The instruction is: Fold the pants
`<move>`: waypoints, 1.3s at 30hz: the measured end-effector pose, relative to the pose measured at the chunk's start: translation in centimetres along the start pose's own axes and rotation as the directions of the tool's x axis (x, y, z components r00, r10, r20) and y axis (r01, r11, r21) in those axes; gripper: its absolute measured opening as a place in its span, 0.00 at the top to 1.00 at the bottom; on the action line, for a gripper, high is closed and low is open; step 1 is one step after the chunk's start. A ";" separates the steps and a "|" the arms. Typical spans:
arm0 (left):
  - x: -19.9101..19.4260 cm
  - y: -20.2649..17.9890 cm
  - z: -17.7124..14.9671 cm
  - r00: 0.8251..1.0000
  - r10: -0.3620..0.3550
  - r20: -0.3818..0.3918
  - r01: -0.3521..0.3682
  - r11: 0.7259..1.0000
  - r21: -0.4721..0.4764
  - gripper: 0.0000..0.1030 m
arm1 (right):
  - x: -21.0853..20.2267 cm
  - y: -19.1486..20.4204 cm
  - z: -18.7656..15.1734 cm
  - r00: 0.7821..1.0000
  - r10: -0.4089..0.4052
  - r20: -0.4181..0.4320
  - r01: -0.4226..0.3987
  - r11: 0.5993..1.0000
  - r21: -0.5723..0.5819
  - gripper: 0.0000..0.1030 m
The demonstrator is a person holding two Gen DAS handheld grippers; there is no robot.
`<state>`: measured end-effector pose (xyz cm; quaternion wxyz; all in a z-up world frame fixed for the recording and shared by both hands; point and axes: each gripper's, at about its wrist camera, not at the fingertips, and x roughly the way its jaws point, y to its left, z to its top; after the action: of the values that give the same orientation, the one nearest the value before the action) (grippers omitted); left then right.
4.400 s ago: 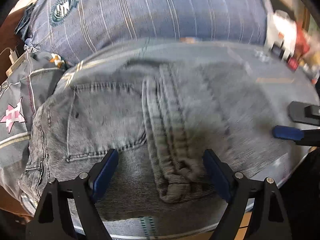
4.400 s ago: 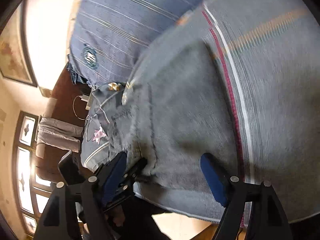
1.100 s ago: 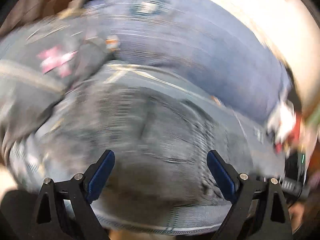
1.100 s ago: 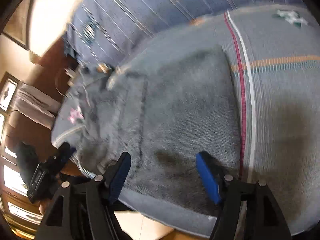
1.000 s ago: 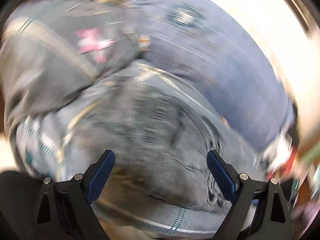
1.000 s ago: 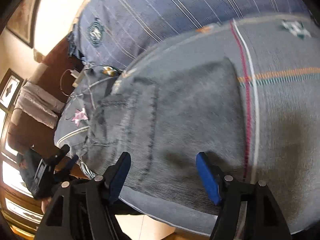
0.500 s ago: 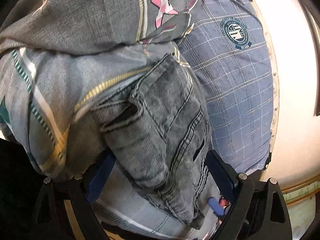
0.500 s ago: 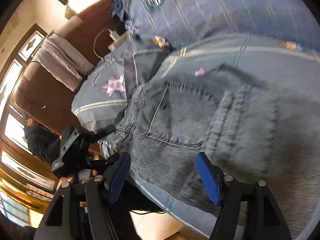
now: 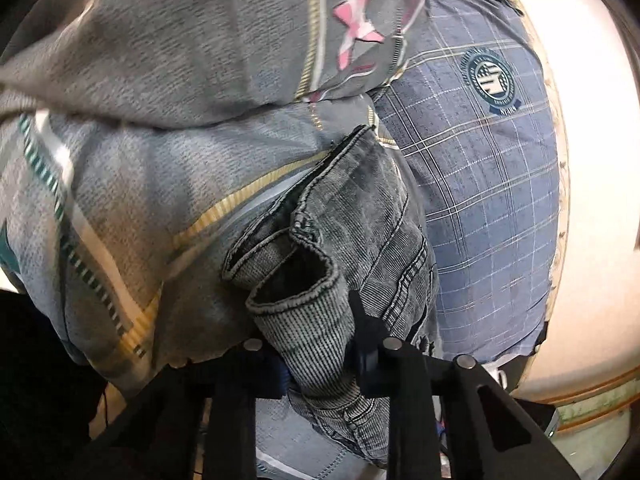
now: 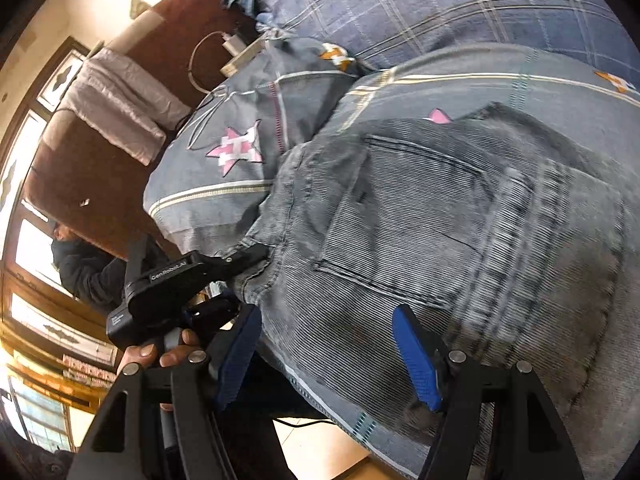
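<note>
I count one pair of grey jeans (image 10: 460,248), two grippers of mine, left (image 9: 320,360) and right (image 10: 332,356), one grey striped bedspread (image 9: 132,184), one blue plaid pillow (image 9: 488,184), and one white charger (image 10: 234,44).

Premises: a home bedroom. A bed with a grey patterned bedspread (image 10: 460,84) carries a blue plaid pillow (image 10: 440,4) at its head. Beside the bed stands a wooden headboard (image 10: 172,16), with framed windows (image 10: 32,240) beyond.

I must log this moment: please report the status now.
Left tool shut on jeans edge. Right tool open above jeans. Grey pillow close beside.
</note>
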<state>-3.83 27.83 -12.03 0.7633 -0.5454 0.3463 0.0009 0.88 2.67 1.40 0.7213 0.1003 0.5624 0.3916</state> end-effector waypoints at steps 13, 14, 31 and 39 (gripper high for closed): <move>-1.0 -4.5 -1.4 0.989 0.087 0.116 -0.112 0.965 0.238 0.87 | 0.1 -2.1 4.1 0.998 0.033 0.051 -0.039 0.990 0.132 0.31; -1.0 -4.5 -1.4 0.989 0.086 0.117 -0.112 0.965 0.237 0.87 | 0.3 -3.1 4.9 0.997 0.013 0.076 -0.026 0.983 0.184 0.31; 0.7 -1.9 -0.7 0.991 0.121 0.063 -0.129 0.980 0.153 0.78 | 3.0 -8.1 10.6 0.996 0.047 0.072 -0.072 0.914 0.399 0.32; 1.0 -1.7 -0.5 0.992 0.116 0.055 -0.122 0.986 0.117 0.84 | 5.2 -6.3 11.3 0.999 -0.044 -0.001 0.042 0.946 0.323 0.26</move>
<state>-2.68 26.37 -11.26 0.8015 -0.4766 0.3592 0.0388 14.09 5.27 -2.13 0.7053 0.2059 0.6186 0.2782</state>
